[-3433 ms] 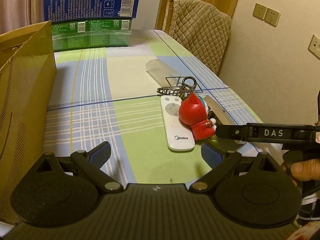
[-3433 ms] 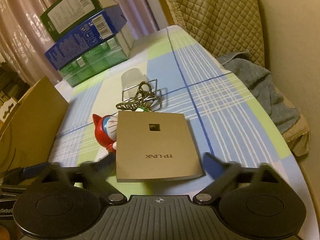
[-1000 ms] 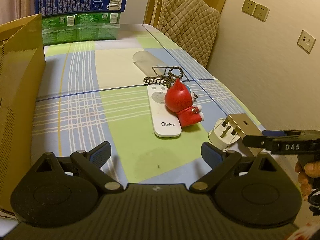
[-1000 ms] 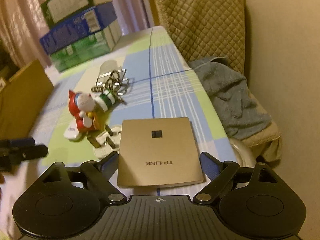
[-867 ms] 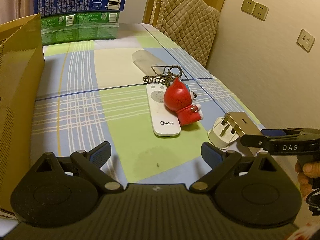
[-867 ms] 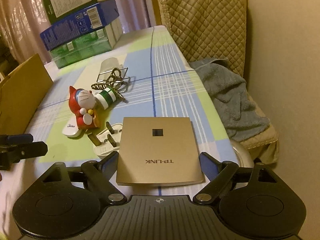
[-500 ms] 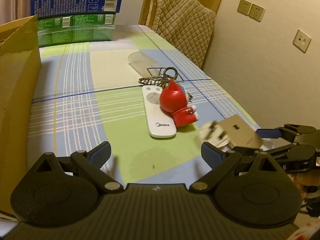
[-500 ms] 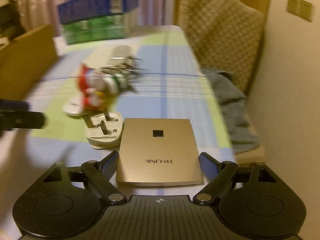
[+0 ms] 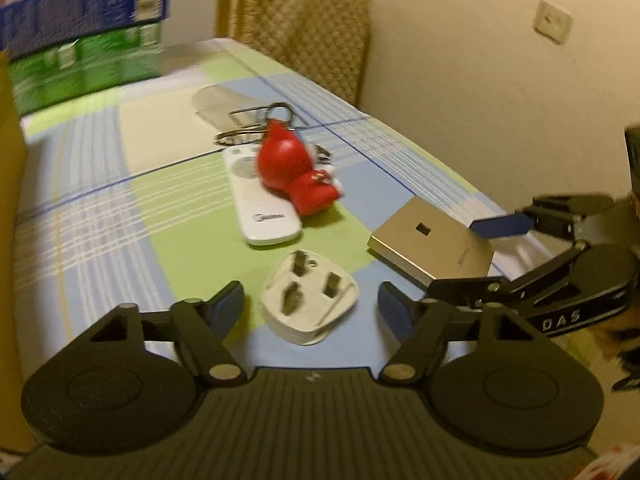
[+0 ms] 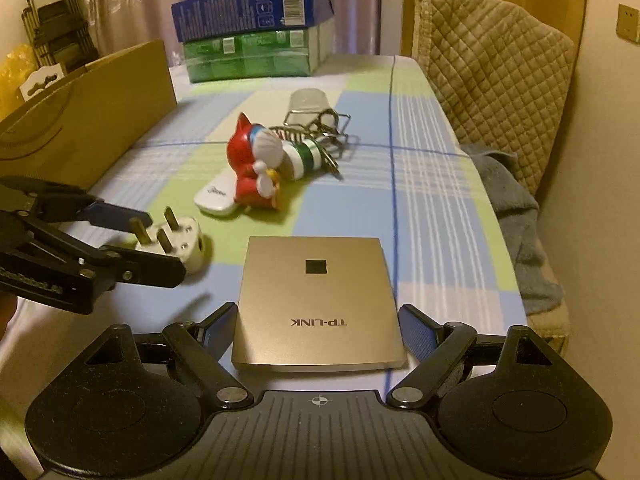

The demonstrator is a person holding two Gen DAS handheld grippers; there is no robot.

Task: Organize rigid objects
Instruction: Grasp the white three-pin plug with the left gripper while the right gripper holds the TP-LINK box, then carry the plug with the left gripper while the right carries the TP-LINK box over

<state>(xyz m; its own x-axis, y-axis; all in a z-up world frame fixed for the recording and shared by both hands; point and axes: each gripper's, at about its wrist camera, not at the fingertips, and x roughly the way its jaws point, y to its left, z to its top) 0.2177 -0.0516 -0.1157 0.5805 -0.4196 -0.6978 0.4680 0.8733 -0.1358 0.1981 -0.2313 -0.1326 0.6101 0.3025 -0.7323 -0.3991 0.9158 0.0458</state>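
Note:
A white three-pin plug (image 9: 310,306) lies pins-up on the checked tablecloth (image 9: 120,216), between the fingers of my left gripper (image 9: 311,304). Its jaws are closing, with a gap still showing between each pad and the plug. In the right wrist view the plug (image 10: 180,242) sits by the left gripper (image 10: 152,244) at the left. My right gripper (image 10: 318,326) is shut on a flat gold TP-LINK box (image 10: 318,284), low over the table. In the left wrist view the box (image 9: 432,240) and right gripper (image 9: 472,254) are at the right.
A red cat figure (image 10: 252,168), a white remote (image 10: 214,196), a key ring with wire (image 10: 320,128) and a clear cup (image 10: 310,102) lie mid-table. A cardboard box (image 10: 80,120) stands left and stacked cartons (image 10: 248,40) at the back. A quilted chair (image 10: 492,72) with grey cloth (image 10: 516,208) stands right.
My left gripper moved up to the plug, which now lies between its fingers, and its jaws narrowed. The right gripper rolled and shifted with the box still in it.

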